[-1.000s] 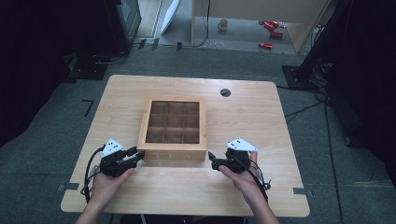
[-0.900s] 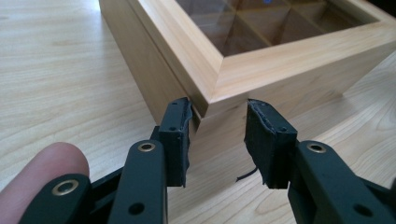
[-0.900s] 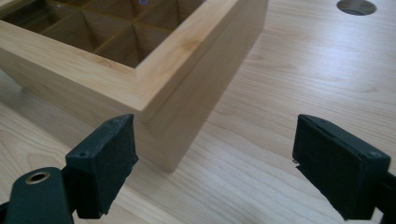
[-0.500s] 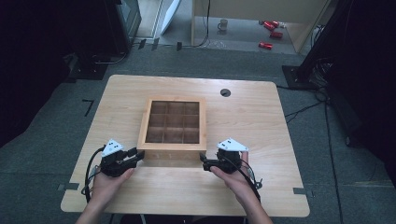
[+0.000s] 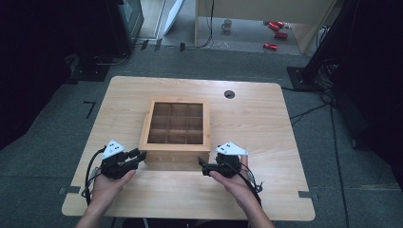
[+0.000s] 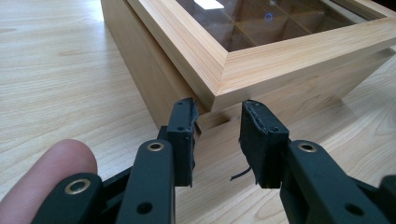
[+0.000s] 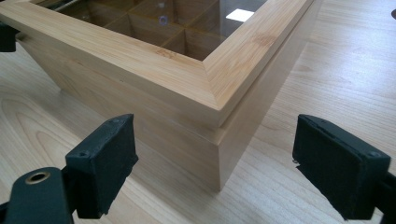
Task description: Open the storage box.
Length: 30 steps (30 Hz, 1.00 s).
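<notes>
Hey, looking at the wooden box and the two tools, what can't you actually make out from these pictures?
- Contents of the wooden box: in the high view the compartments are dark and too small; in both gripper views glare on the glass lid hides them.
- Whether the left tool touches the lid's corner: its own pads cover the contact.
- The right tool: the bottom edge cuts off its body.
- Any hinge or latch: the box's far side faces away.
</notes>
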### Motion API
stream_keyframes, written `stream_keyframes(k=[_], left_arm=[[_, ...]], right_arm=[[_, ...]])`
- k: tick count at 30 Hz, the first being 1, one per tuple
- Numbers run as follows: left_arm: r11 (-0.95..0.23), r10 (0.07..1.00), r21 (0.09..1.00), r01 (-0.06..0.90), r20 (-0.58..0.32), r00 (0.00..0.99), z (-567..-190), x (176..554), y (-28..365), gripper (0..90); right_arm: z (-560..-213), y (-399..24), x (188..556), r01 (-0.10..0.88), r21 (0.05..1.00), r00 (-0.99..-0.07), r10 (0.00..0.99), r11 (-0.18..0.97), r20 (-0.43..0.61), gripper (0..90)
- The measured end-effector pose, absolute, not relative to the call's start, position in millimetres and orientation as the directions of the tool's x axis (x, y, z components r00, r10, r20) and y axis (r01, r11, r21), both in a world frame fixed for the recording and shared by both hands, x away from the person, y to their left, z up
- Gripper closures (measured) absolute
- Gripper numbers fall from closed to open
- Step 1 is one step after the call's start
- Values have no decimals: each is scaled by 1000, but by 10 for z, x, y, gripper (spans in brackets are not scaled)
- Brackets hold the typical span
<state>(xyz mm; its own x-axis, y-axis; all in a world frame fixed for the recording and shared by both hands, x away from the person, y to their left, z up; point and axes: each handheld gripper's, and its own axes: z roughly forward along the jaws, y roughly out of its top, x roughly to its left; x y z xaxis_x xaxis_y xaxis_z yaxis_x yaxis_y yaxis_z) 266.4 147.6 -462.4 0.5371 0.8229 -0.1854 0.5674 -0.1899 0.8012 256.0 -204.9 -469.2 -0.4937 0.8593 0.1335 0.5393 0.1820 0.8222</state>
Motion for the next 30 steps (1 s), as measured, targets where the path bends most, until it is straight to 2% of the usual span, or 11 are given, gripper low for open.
stream_keyframes(k=[15, 18, 21, 22, 23, 25, 28, 30], left_arm=[[-178, 809, 809, 559, -202, 551, -4627, 2662, 1497, 646], [-165, 800, 817, 552, -216, 560, -4630, 2633, 1544, 588], [-197, 817, 810, 552, -176, 549, -4677, 2591, 1595, 471], [-204, 828, 807, 555, -160, 538, -4713, 2577, 1615, 471], [-208, 838, 802, 560, -150, 525, -4754, 2568, 1642, 416], [-203, 854, 787, 582, -149, 499, -4841, 2565, 1706, 402], [-173, 887, 756, 631, -158, 433, -4951, 2605, 1798, 287], [-155, 902, 736, 659, -166, 398, -5011, 2635, 1834, 252]], right_arm=[[-4696, -1970, 2610, 529, 835, -448, 885, 149, 125, 274], [-4679, -1946, 2598, 525, 833, -448, 889, 176, 94, 284], [-4631, -1944, 2595, 515, 839, -448, 890, 176, 89, 283], [-4631, -1944, 2595, 515, 839, -448, 890, 176, 89, 283], [-4595, -1947, 2598, 506, 844, -452, 888, 178, 83, 283], [-4575, -1947, 2599, 502, 846, -452, 888, 177, 82, 283], [-4501, -1951, 2607, 492, 853, -454, 888, 175, 80, 280], [-4460, -1949, 2621, 484, 856, -457, 887, 182, 70, 274]])
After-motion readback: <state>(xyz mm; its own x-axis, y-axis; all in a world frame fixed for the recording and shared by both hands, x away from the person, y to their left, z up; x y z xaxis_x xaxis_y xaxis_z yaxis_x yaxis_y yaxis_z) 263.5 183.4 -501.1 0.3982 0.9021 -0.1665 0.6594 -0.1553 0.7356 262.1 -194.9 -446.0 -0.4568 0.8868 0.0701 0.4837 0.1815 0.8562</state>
